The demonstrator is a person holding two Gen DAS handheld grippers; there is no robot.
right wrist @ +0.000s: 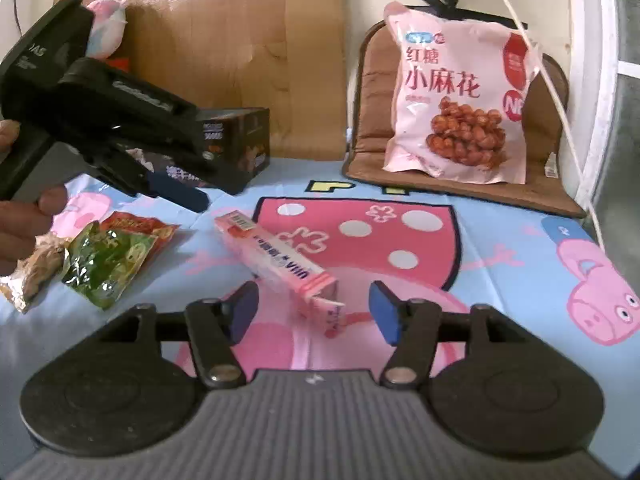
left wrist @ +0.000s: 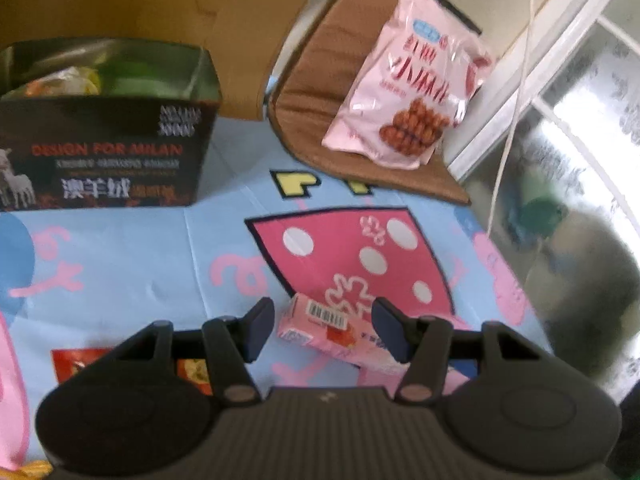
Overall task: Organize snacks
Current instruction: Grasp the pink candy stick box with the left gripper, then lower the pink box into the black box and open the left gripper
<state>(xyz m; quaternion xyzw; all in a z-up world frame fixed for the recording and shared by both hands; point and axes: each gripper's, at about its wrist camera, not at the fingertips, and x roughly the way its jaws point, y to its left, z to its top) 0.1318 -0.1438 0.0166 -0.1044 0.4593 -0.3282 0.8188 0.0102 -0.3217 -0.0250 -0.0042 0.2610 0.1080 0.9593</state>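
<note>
A long pink snack box (right wrist: pixel 276 256) lies flat on the cartoon-print cloth (right wrist: pixel 500 248). Its torn near end sits between the fingers of my right gripper (right wrist: pixel 314 312), which stands open with the pads clear of it. In the left wrist view the barcode end of the pink snack box (left wrist: pixel 320 328) lies between the fingers of my left gripper (left wrist: pixel 325 328), also open with gaps on both sides. From the right wrist view the left gripper (right wrist: pixel 188 196) hangs tilted down above the box's far end, with a hand (right wrist: pixel 16 220) holding it.
A black carton (left wrist: pixel 108 148) with packets inside stands at the back left. A big pink snack bag (right wrist: pixel 460 108) leans on a brown cushion (right wrist: pixel 372 92) at the back right. Green (right wrist: pixel 108 264), red (right wrist: pixel 136 228) and foil (right wrist: pixel 32 276) packets lie on the left.
</note>
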